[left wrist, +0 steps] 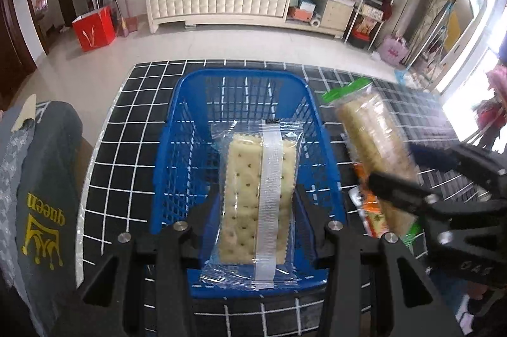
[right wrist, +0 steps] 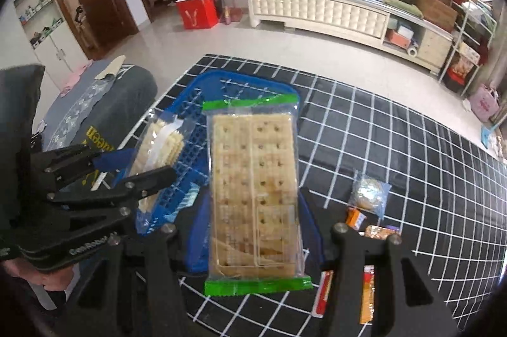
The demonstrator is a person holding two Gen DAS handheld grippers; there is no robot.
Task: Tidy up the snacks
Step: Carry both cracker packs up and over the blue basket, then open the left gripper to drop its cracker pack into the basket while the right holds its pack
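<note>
Grid-cloth table [right wrist: 396, 147], blue basket [left wrist: 177, 147]; both grippers pinch cracker packs; loose snacks [right wrist: 369, 197] at right.

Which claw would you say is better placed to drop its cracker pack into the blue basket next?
Left, probably: the left claw holds its clear cracker pack directly over the blue basket, while the right claw holds the green-edged pack beside it.
</note>
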